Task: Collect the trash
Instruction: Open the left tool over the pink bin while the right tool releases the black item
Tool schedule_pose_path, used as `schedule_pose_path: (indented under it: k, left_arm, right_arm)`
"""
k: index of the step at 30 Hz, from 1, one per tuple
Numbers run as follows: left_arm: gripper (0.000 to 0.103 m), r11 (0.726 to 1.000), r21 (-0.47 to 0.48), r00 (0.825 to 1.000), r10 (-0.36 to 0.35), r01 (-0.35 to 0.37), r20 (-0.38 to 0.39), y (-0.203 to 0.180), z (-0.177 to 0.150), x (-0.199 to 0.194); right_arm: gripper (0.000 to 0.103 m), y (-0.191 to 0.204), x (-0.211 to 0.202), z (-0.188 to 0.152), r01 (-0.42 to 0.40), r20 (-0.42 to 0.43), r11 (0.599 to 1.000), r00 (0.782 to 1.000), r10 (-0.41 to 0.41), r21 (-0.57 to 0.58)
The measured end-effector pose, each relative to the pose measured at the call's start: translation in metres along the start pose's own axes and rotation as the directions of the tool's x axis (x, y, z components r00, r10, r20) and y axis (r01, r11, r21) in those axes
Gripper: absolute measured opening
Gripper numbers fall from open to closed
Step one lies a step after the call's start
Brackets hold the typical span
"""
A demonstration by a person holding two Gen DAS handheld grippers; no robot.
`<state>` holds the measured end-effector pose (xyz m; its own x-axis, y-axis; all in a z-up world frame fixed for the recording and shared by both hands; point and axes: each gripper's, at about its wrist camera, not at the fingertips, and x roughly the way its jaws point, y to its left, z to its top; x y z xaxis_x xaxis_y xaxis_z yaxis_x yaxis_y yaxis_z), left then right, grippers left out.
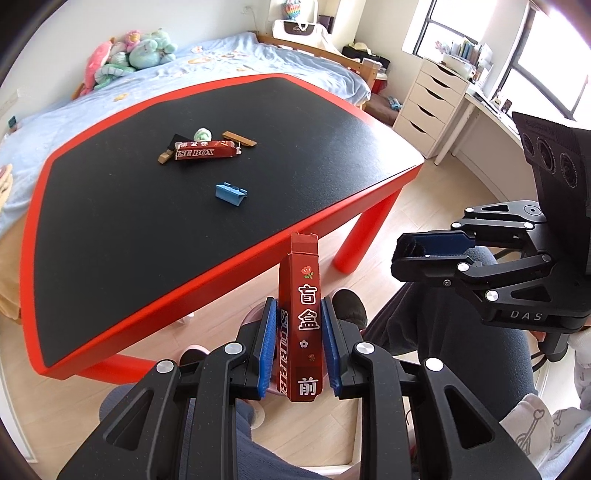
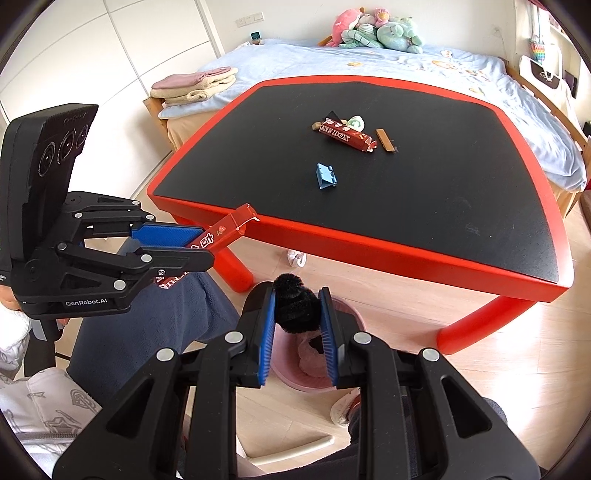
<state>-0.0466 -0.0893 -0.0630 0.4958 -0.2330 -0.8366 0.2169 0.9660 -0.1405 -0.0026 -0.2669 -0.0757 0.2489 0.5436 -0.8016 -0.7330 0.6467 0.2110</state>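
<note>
My left gripper (image 1: 299, 332) is shut on a long red carton (image 1: 301, 314) with white characters, held off the table's near edge above the floor; it also shows in the right wrist view (image 2: 225, 230). My right gripper (image 2: 297, 328) is shut on a black fuzzy pompom (image 2: 295, 306), above a pink bin (image 2: 314, 354) on the floor. In the left wrist view my right gripper (image 1: 400, 249) sits to the right. On the black table (image 1: 110, 258) lie a second red carton (image 1: 205, 150), a blue folded box (image 1: 231, 192), brown pieces (image 1: 238, 138) and a green-white wad (image 1: 202, 133).
The table has a red rim (image 2: 369, 243) and red legs (image 2: 476, 328). A bed with plush toys (image 2: 376, 31) stands behind it. White drawers (image 1: 428, 107) stand at the right. My legs (image 2: 147, 321) are in front. A white scrap (image 2: 296, 257) lies on the floor under the table.
</note>
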Motion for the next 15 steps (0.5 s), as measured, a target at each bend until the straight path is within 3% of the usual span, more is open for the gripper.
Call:
schedule_pose_path:
  k: [1, 2, 3, 4, 5, 6, 7, 15]
  left_arm:
    - [0.027, 1.000, 0.000, 1.000, -0.002, 0.002, 0.002, 0.001, 0.001, 0.000]
    - [0.030, 1.000, 0.000, 1.000, 0.006, -0.006, 0.001, 0.001, 0.001, 0.001]
    - [0.044, 1.000, 0.000, 1.000, 0.011, -0.011, 0.002, 0.001, 0.000, 0.001]
    - [0.058, 1.000, -0.005, 1.000, 0.012, -0.012, 0.007, 0.002, 0.000, 0.002]
    - [0.063, 1.000, -0.014, 1.000, 0.011, -0.011, 0.012, 0.003, -0.001, 0.002]
    - [0.075, 1.000, -0.022, 1.000, 0.014, -0.013, 0.014, 0.004, -0.001, 0.002]
    - [0.085, 0.999, -0.033, 1.000, 0.018, -0.017, 0.021, 0.006, -0.001, 0.001]
    - [0.093, 0.997, -0.064, 0.997, 0.055, -0.052, 0.047, 0.015, -0.001, -0.004]
  right_arm:
    - [0.025, -0.001, 0.000, 0.000, -0.002, -0.002, 1.000, 1.000, 0.002, 0.000]
    - [0.034, -0.001, 0.002, -0.001, -0.001, -0.007, 1.000, 1.000, 0.001, 0.002]
    - [0.052, -0.002, 0.003, -0.001, 0.003, -0.009, 1.000, 1.000, -0.003, 0.005]
    - [0.062, -0.004, 0.003, -0.001, 0.008, -0.009, 1.000, 1.000, -0.008, 0.013]
    - [0.076, -0.005, 0.004, -0.002, 0.009, -0.007, 1.000, 1.000, -0.009, 0.019]
    - [0.085, -0.006, 0.003, -0.002, 0.009, -0.006, 1.000, 1.000, -0.009, 0.025]
    - [0.088, -0.007, 0.003, -0.002, 0.013, -0.006, 0.999, 1.000, -0.013, 0.029]
    - [0.097, -0.016, 0.001, -0.004, 0.042, 0.002, 0.997, 0.999, -0.042, 0.070]
